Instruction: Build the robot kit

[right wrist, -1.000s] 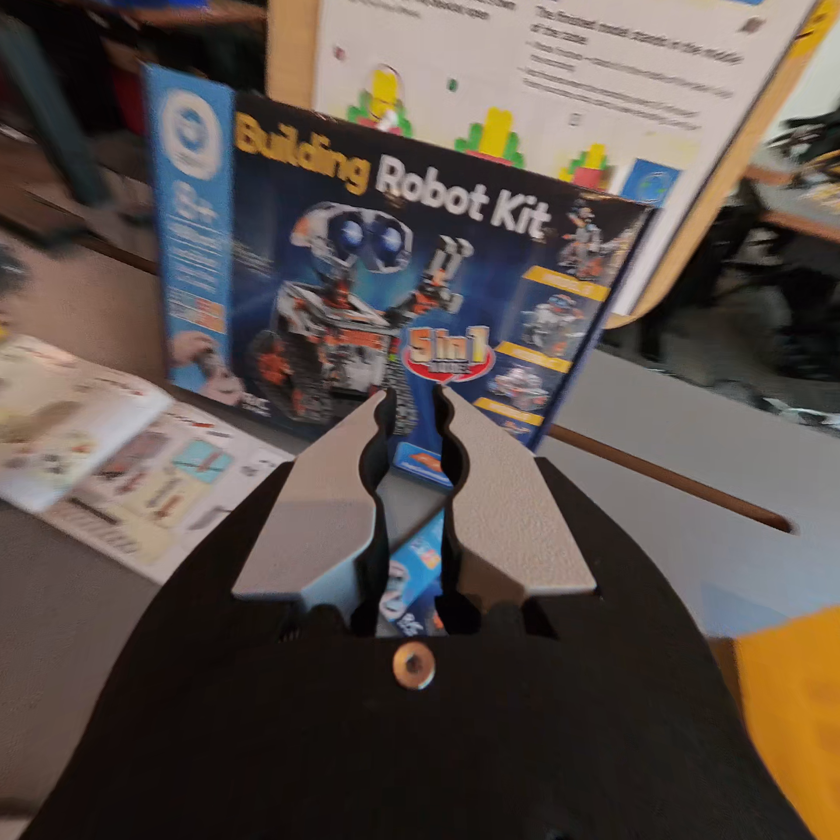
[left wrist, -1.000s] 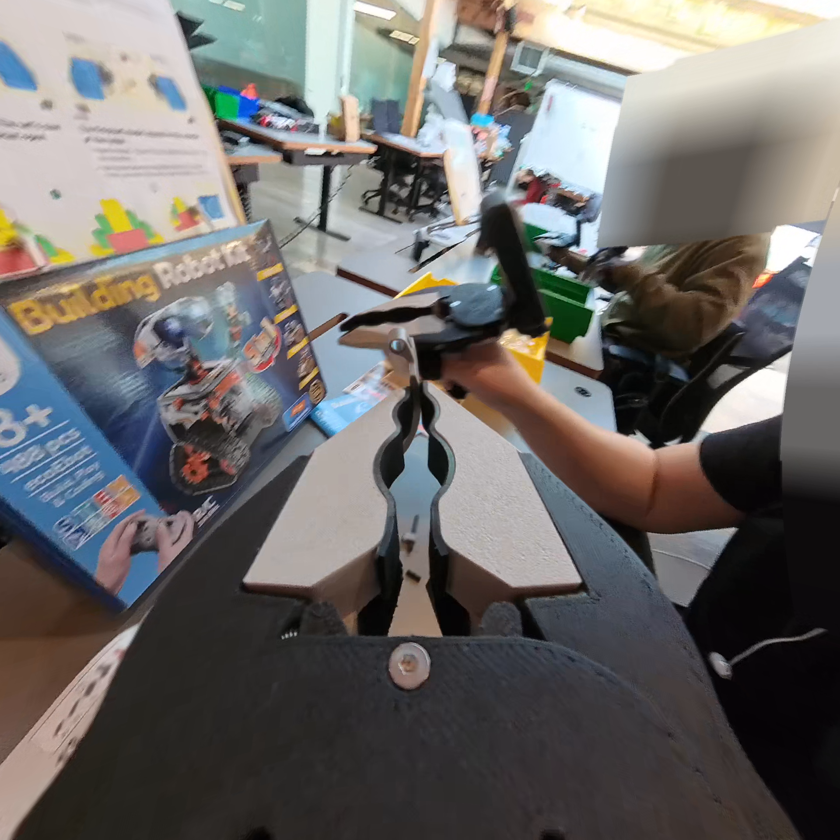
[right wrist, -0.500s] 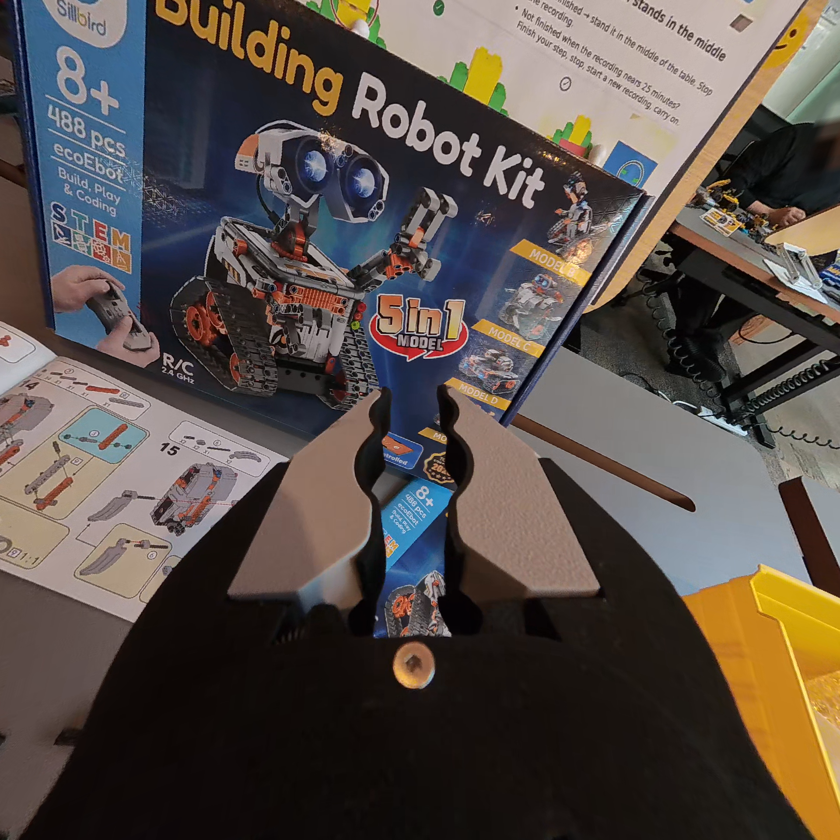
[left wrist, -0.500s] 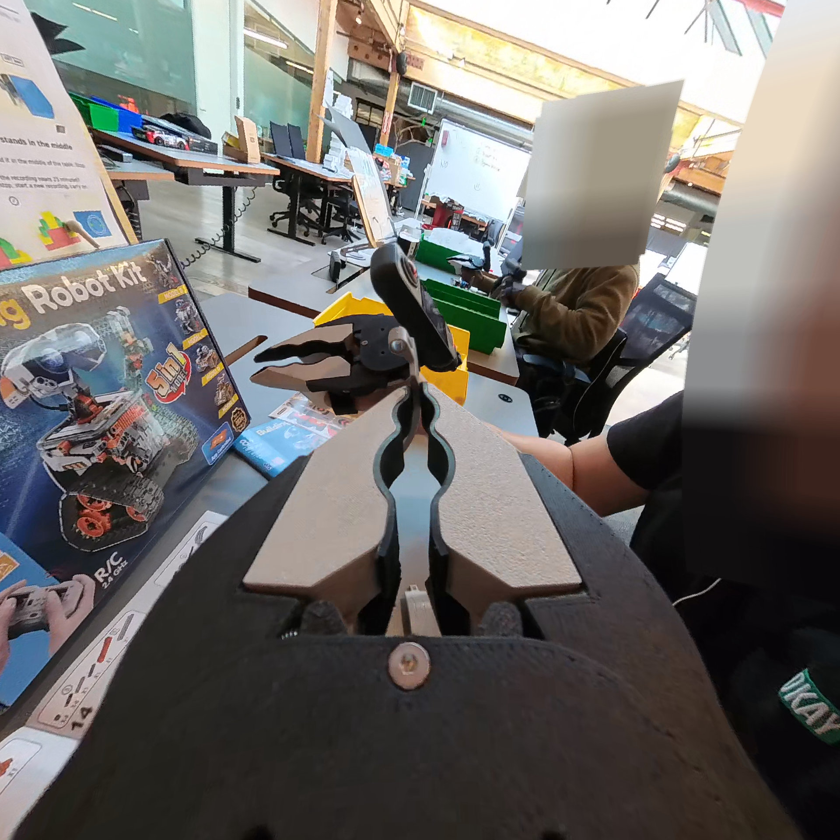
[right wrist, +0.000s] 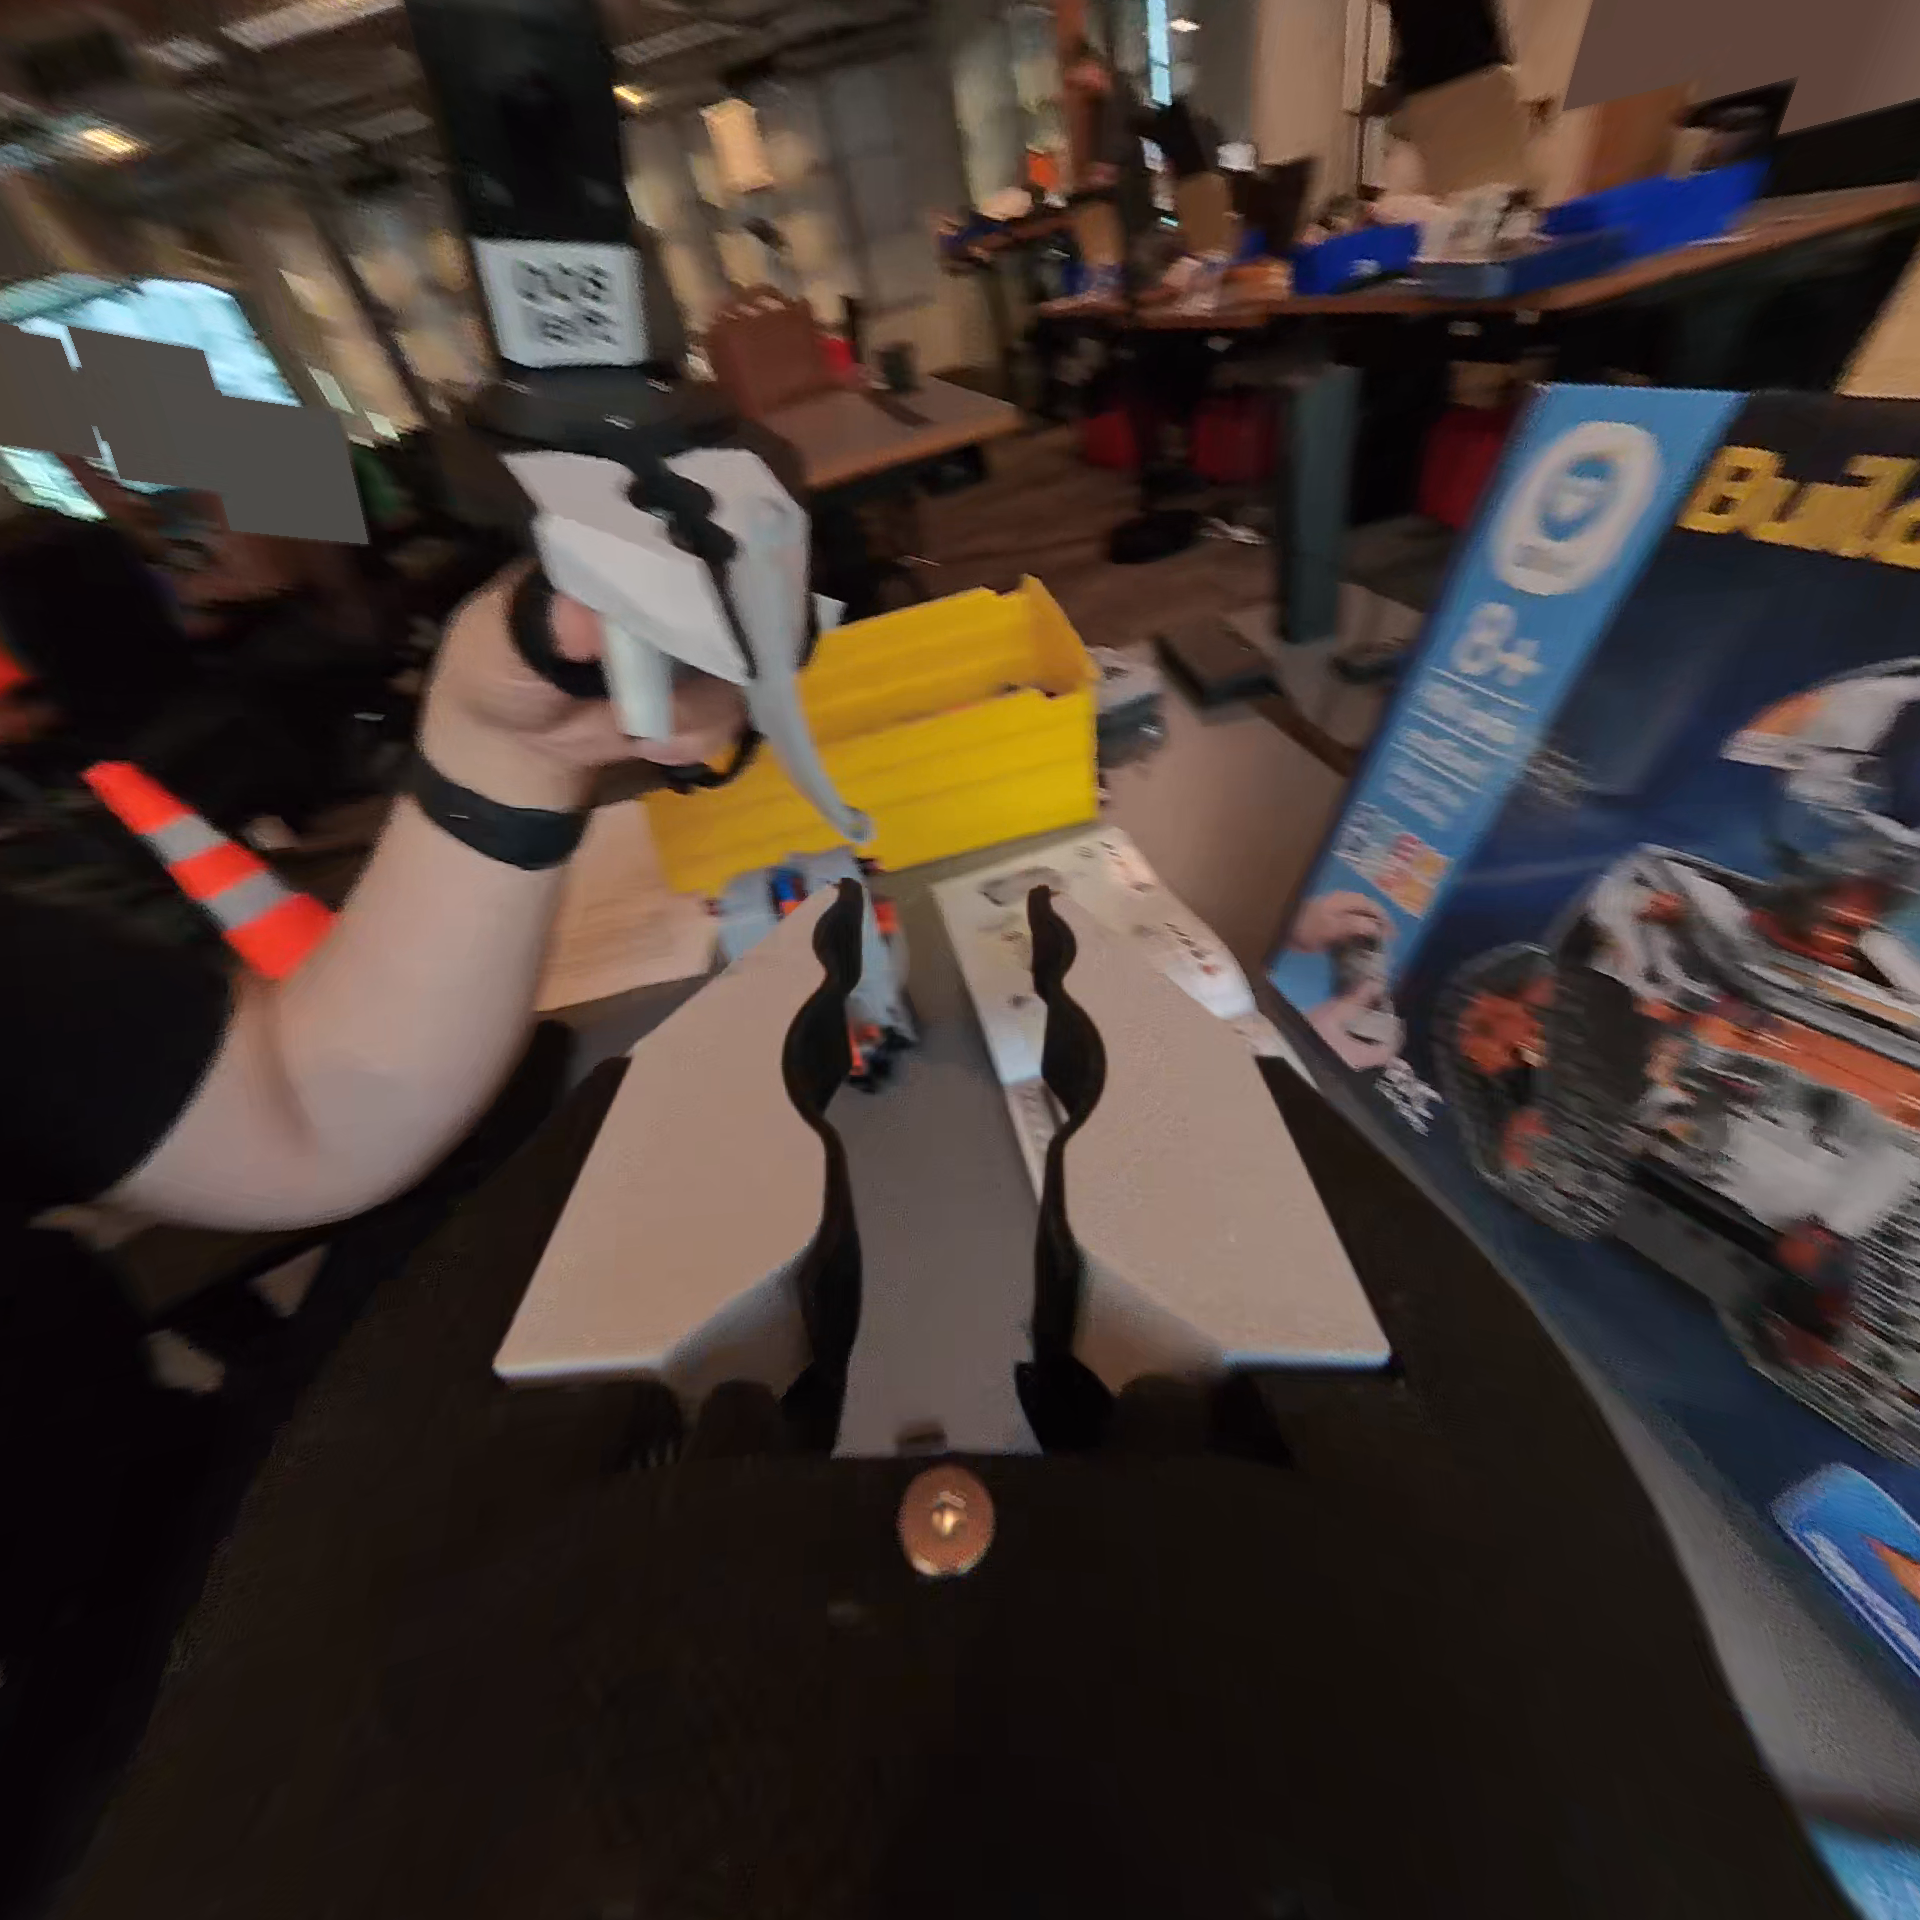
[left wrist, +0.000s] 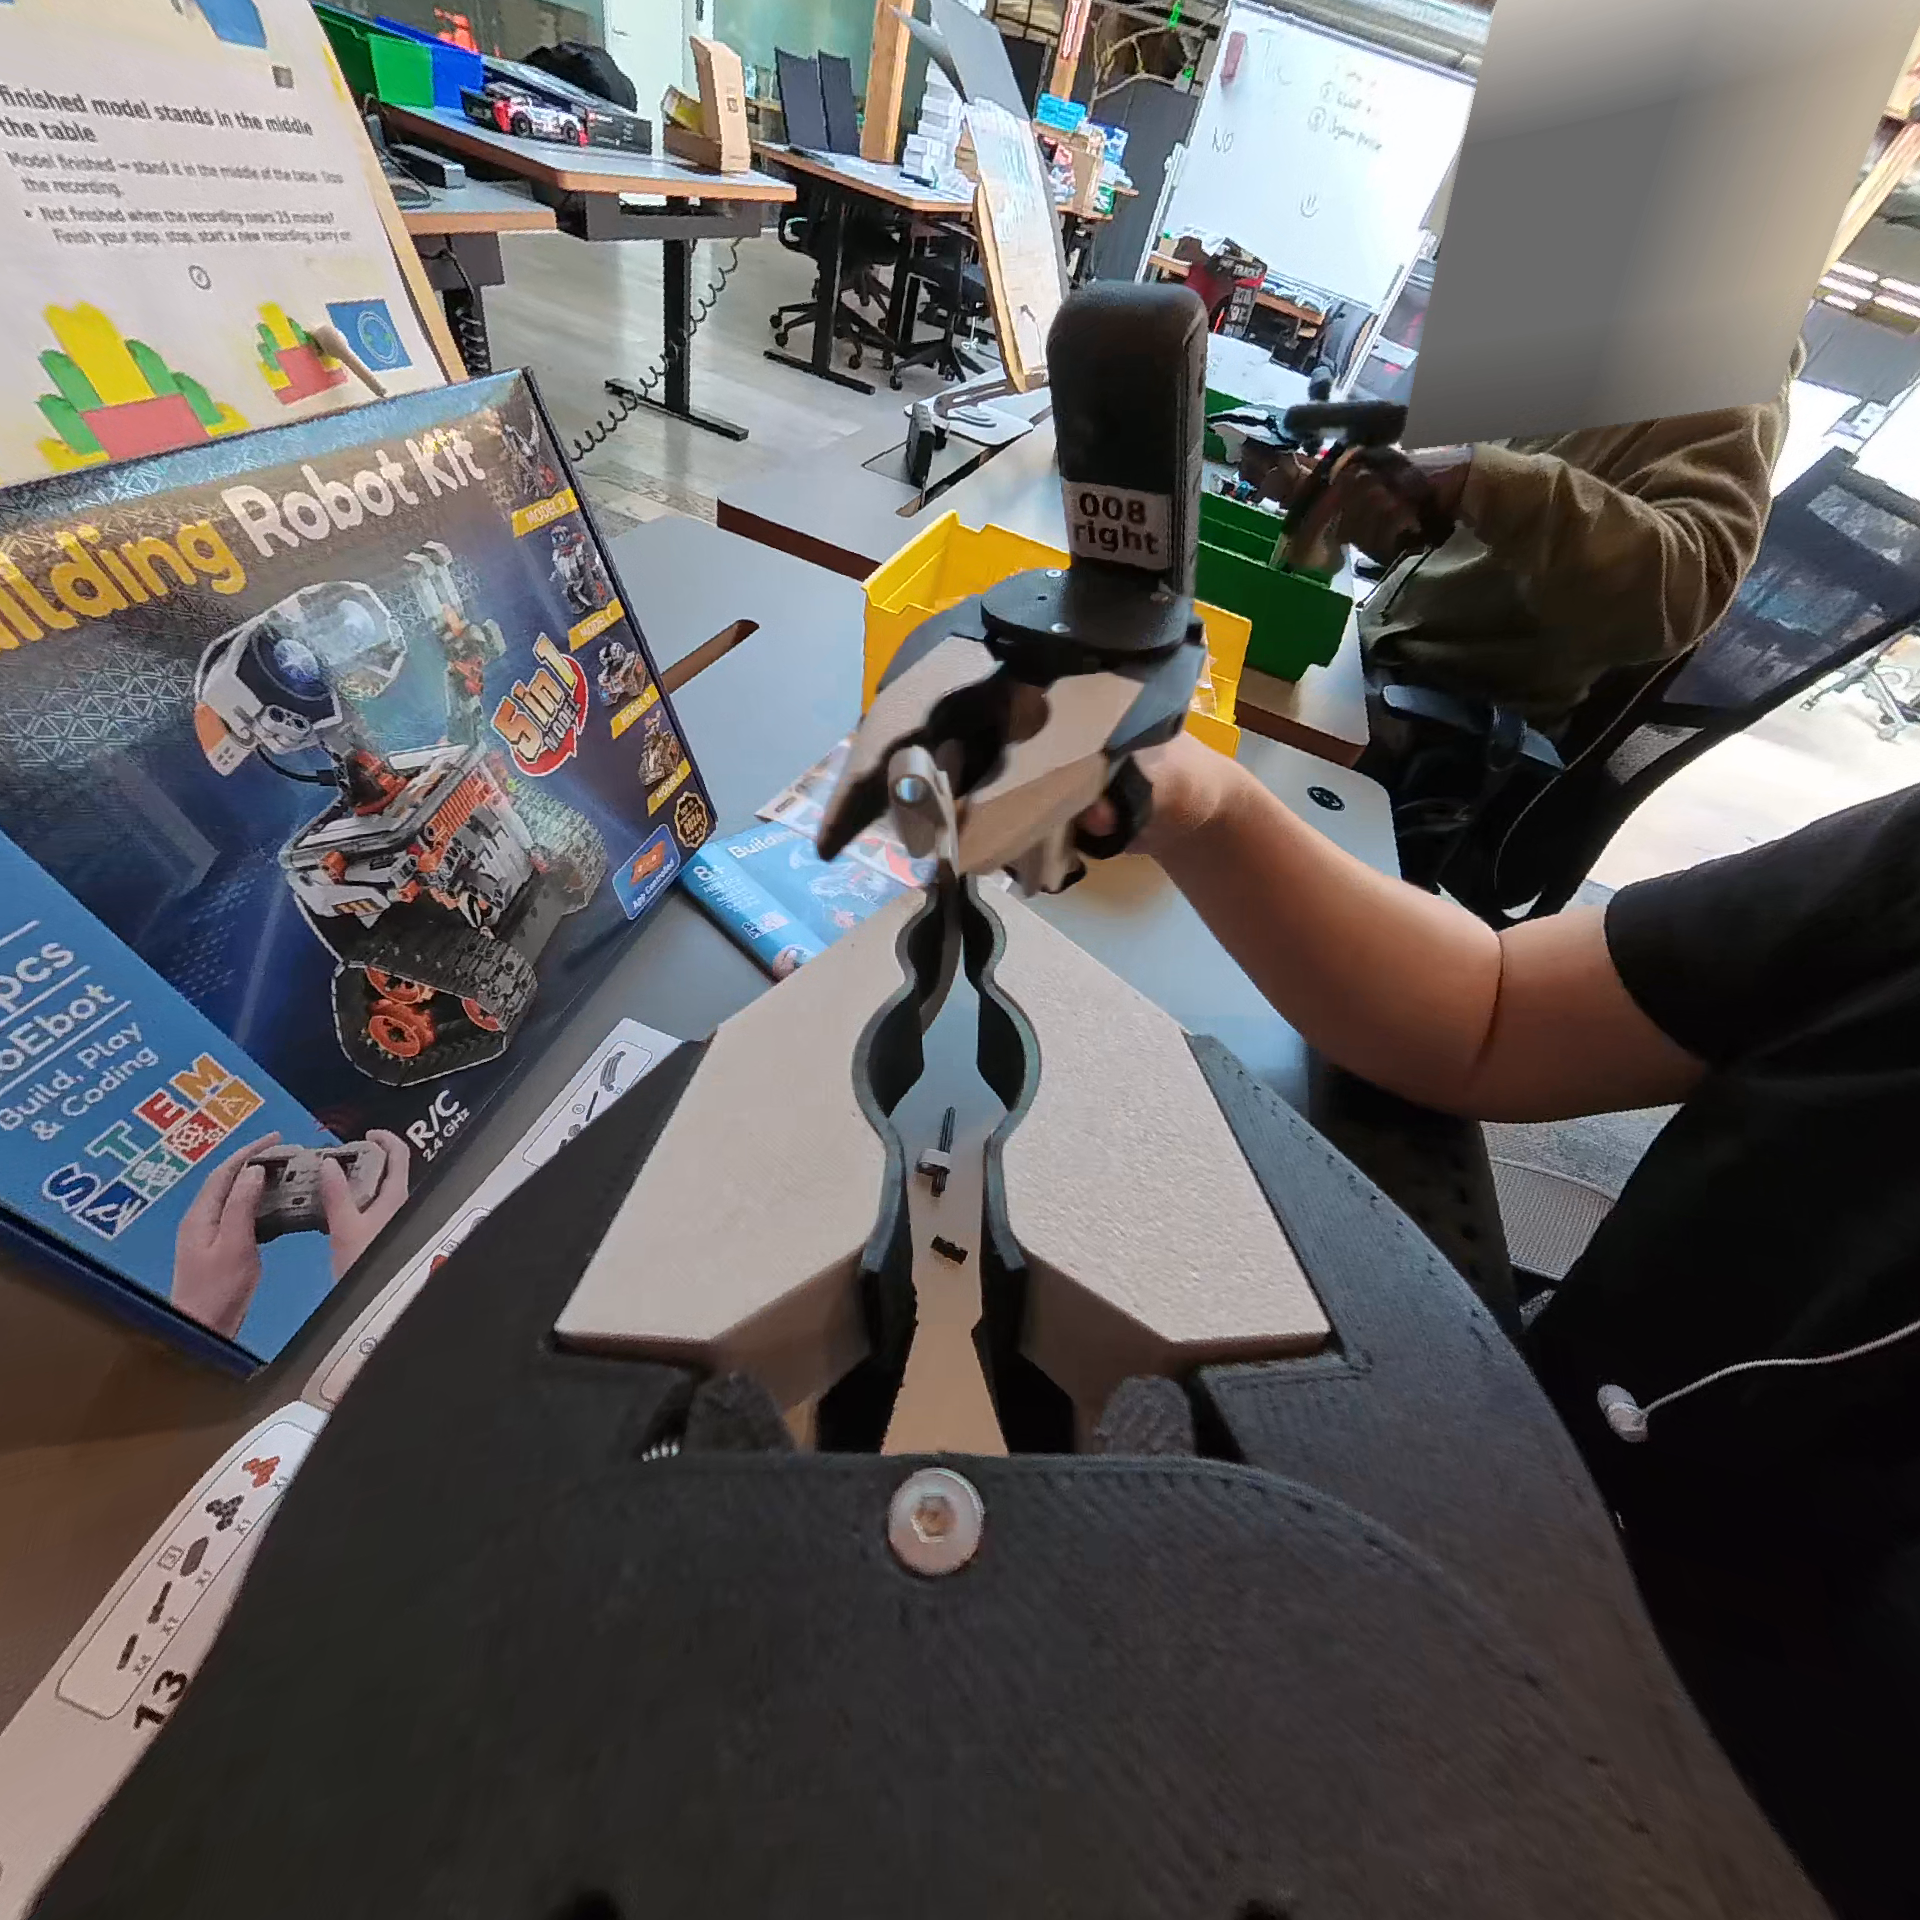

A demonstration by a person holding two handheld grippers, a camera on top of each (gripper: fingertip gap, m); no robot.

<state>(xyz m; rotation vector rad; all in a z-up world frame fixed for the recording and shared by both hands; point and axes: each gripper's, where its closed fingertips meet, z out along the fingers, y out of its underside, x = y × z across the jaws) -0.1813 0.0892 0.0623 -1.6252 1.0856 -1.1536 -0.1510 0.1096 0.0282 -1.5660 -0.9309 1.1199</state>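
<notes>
While the left gripper (left wrist: pixel 940 914) clenches a light grey curved piece (left wrist: pixel 928 810), the right gripper (right wrist: pixel 940 914) hangs released just beside it, above the table (left wrist: pixel 748 686) near the kit box (left wrist: pixel 312 790).

**Tally on the table**

Two grippers — left gripper (left wrist: pixel 940 914), right gripper (right wrist: pixel 943 904). One robot kit box (left wrist: pixel 312 831). One yellow bin (right wrist: pixel 904 727). Two green bins (left wrist: pixel 1278 603). One booklet (left wrist: pixel 790 894) — and two small dark pins (left wrist: pixel 940 1143).
</notes>
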